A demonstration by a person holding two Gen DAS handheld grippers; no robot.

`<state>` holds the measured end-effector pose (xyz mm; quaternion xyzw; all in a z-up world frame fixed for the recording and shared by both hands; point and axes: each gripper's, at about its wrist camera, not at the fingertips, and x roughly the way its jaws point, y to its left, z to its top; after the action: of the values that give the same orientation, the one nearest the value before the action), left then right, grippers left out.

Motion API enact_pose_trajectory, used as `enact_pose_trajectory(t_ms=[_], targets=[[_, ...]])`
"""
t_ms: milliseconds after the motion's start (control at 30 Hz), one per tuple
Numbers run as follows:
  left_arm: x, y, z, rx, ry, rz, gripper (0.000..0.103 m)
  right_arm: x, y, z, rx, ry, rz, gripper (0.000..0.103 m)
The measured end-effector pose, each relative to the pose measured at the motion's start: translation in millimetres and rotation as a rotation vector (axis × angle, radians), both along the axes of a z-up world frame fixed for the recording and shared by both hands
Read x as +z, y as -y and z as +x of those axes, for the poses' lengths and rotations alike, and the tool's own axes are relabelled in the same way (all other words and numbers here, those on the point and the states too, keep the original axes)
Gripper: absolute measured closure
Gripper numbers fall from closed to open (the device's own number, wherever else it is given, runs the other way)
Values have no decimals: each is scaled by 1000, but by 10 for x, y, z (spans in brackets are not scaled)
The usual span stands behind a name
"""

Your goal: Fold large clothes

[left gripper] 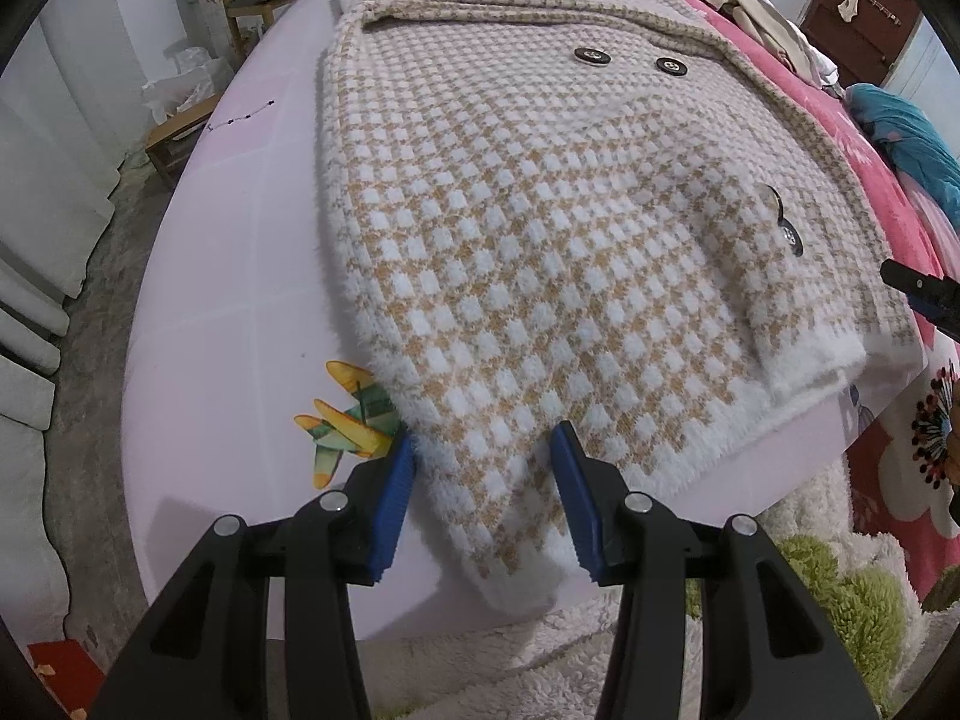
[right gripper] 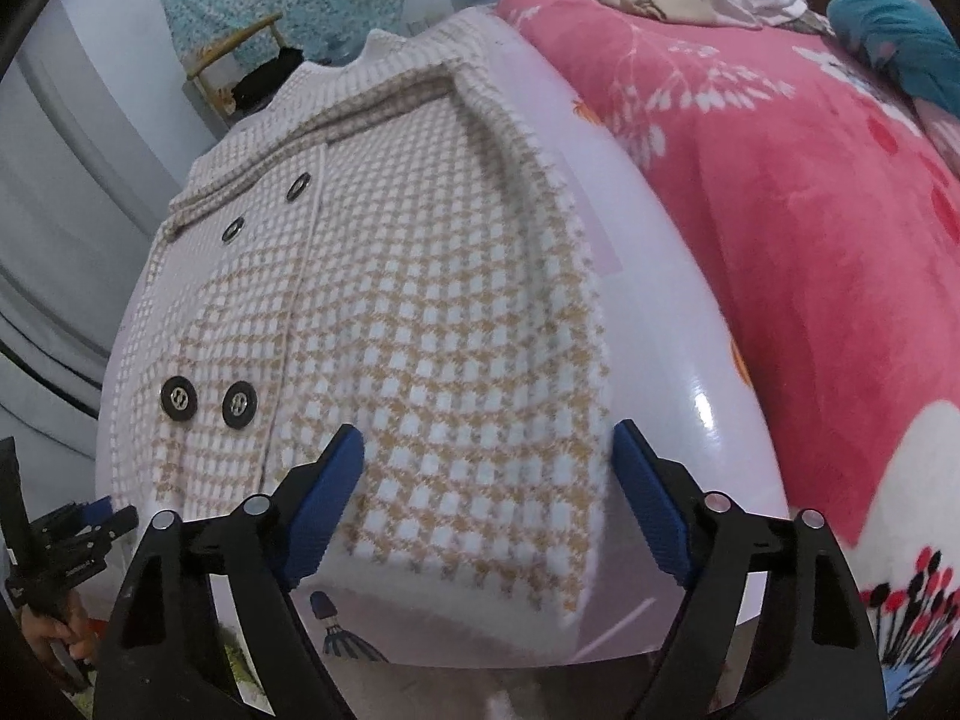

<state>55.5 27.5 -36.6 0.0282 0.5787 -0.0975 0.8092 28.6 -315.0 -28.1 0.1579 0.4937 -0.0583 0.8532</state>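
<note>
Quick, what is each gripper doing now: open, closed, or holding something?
Left gripper: open, astride the coat hem corner, pads not pressing.
Right gripper: open, around the coat's hem, not gripping.

Fuzzy knit coat (left gripper: 540,252); glossy smooth lilac tabletop (left gripper: 240,300).

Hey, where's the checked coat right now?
The checked coat lies flat on the pale table, buttons up, its hem at the near edge, beside the pink blanket.

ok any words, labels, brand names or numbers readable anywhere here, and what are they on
None can be read.
Black left gripper, right wrist view: faint pale marking on its body, too small and blurred.
Coat buttons: metal emblem only, no letters.
Houndstooth coat and pink blanket: patterns only.
</note>
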Motion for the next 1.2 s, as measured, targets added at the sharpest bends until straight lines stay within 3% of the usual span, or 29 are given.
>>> enact_pose_trajectory(t_ms=[467,767,1200], targets=[[-6,7,-10,-1,5,3,58,-11,-35,-140,2,-27,-10,42],[-14,16,-7,-2,9,6,58,-18,-53,-171,3,-31,-33,46],[-5,-116,-170,-16,-16,-52,58,-8,-42,-235,-17,-47,-76,71]])
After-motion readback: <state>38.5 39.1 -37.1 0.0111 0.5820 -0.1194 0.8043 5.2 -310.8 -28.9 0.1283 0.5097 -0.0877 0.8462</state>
